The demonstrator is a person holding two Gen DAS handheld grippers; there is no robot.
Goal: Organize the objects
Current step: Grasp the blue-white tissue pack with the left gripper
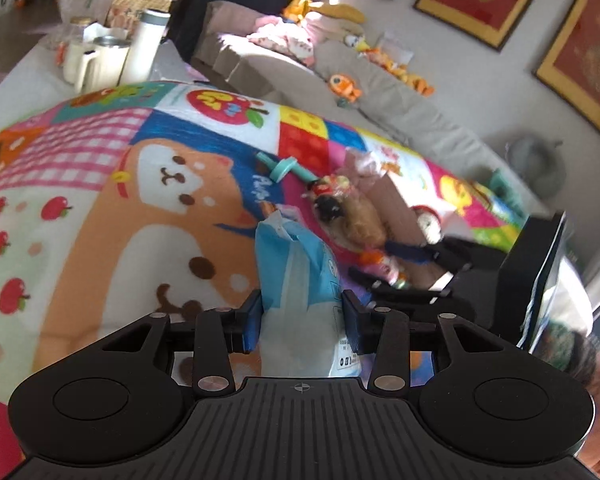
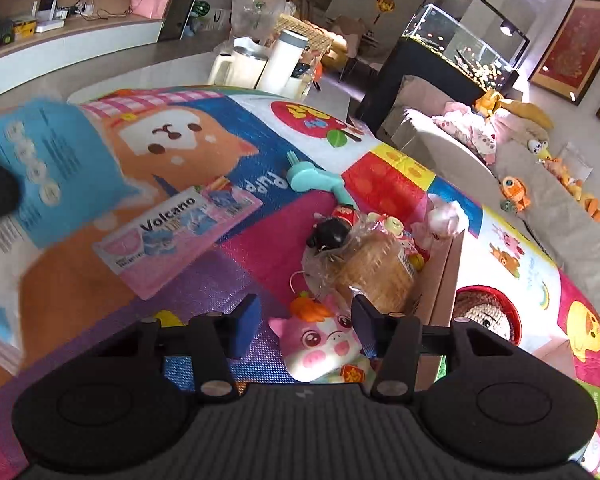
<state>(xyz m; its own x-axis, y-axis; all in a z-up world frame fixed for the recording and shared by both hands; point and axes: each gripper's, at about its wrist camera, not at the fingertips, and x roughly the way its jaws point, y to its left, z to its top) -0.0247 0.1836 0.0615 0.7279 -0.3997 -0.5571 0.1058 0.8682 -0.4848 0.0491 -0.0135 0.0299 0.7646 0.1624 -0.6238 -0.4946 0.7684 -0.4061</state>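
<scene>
My left gripper is shut on a blue and white packet and holds it above the colourful play mat. The packet also shows at the left of the right wrist view. My right gripper is open, its fingers either side of a pink pig toy on the mat, not gripping it. In the left wrist view the right gripper is by the pink toy. A pink Volcano box, a teal toy, a wrapped basket and a black doll lie on the mat.
A cardboard box stands right of the basket with a knitted doll beyond it. White jugs and a bottle stand at the mat's far edge. A grey sofa with plush toys runs along the right.
</scene>
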